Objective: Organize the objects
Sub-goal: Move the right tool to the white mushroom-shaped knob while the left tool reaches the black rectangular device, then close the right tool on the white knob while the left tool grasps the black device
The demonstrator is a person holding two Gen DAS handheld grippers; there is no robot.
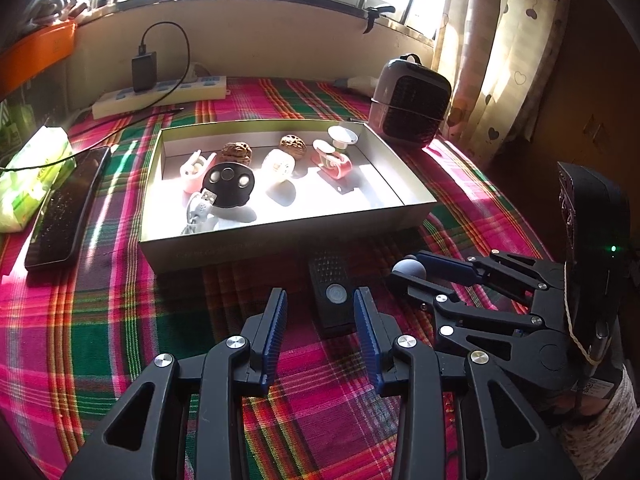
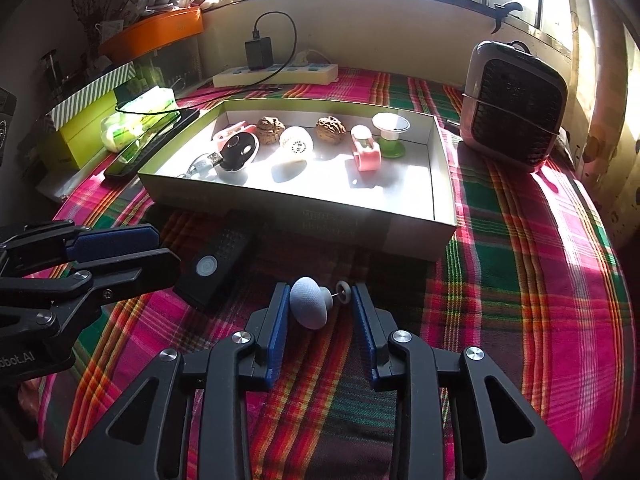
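Observation:
A shallow cardboard box [image 1: 280, 236] [image 2: 404, 232] on the plaid cloth holds two walnuts [image 1: 238, 152], a white ball [image 2: 296, 143], a black round device with a cable [image 1: 229, 184], pink holders and a green-based cup [image 2: 390, 130]. A black doorbell remote [image 1: 331, 300] [image 2: 212, 268] lies in front of the box. My left gripper [image 1: 320, 316] is open, its fingers on either side of the remote's near end. My right gripper [image 2: 320, 312] is open around a grey mushroom-shaped knob [image 2: 310, 304] with a small suction disc [image 2: 343, 292]; the knob also shows in the left wrist view [image 1: 405, 272].
A small heater [image 2: 516, 104] stands at the back right. A power strip with a charger [image 2: 276, 72] lies by the wall. A dark phone [image 1: 66, 212] and a green tissue pack [image 1: 34, 176] lie left of the box. Green and orange boxes [image 2: 88, 120] stand far left.

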